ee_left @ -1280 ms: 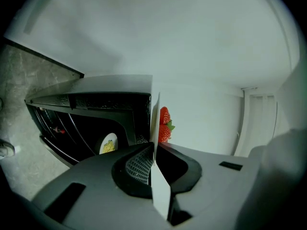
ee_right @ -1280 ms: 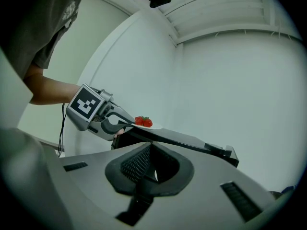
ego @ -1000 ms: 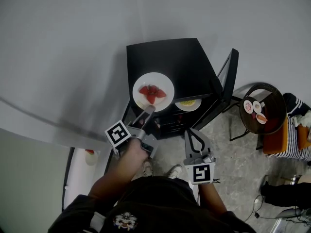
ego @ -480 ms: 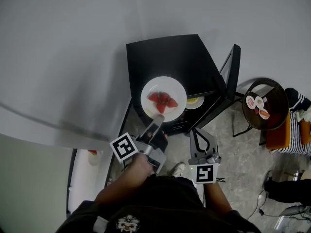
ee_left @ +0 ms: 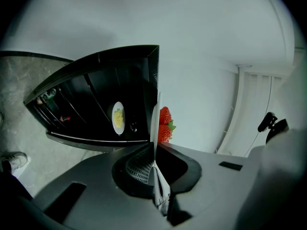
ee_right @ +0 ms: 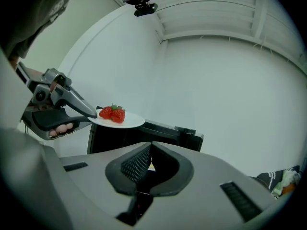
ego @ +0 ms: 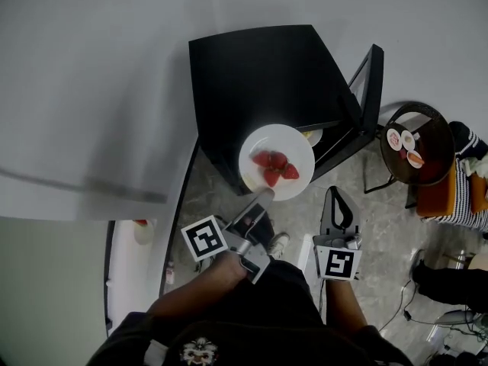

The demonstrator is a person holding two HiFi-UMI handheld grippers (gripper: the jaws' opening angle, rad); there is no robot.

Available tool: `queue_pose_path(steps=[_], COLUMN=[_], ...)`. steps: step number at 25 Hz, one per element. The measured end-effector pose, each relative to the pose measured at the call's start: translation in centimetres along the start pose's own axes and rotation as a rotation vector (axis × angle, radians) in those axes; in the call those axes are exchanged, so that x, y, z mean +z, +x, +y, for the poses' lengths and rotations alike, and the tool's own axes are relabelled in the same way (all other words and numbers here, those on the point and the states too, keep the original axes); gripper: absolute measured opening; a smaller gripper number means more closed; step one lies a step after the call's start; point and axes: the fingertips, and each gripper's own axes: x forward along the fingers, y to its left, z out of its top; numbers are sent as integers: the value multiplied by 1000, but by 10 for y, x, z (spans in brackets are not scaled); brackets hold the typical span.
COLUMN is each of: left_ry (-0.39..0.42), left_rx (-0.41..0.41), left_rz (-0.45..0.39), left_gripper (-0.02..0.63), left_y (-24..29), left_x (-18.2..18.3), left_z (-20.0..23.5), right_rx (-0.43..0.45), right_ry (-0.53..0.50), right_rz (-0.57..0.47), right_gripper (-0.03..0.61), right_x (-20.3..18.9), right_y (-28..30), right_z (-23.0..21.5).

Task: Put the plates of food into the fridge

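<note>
A white plate [ego: 277, 162] with a few strawberries [ego: 275, 166] is held level by its near rim in my left gripper [ego: 263, 196], which is shut on it. The plate hangs in front of the black fridge [ego: 259, 75], whose door [ego: 368, 82] stands open to the right. In the left gripper view the plate [ee_left: 156, 121] shows edge-on between the jaws, with the strawberries [ee_left: 164, 124] behind it. Inside the fridge sits another plate with yellow food [ee_left: 118, 118], also visible from above [ego: 312, 136]. My right gripper [ego: 336, 195] is shut and empty, lower right of the plate; its view shows the plate [ee_right: 118, 120] to its left.
A round dark table [ego: 428, 175] with small dishes [ego: 402, 165] stands right of the fridge door. A person in a striped sleeve [ego: 467, 208] sits beyond it. Wire shelves [ee_left: 72, 107] line the fridge inside. My shoe [ego: 279, 244] rests on the grey floor.
The left gripper has carried the strawberry plate rightward, from the fridge's front left to in front of the open compartment. The right gripper shifted slightly right, still shut.
</note>
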Motion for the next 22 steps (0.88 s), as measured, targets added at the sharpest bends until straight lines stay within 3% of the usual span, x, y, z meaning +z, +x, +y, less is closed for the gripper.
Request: queue_pose_path(steps=[5, 10, 22], left_ry=[-64, -73, -61], left_rx=[56, 100, 137], left_rz=[34, 48, -54], left_gripper=[31, 31, 31], left_y=[-9, -13, -10], left_x=[-38, -47, -4], left_z=[31, 58, 101], right_rx=[-11, -23, 23], right_ry=[21, 41, 72], right_rz=[30, 60, 73], right_gripper=[25, 25, 25], right_x=[-19, -32, -48], right_y=[-19, -23, -19], right_z=[-6, -5, 9])
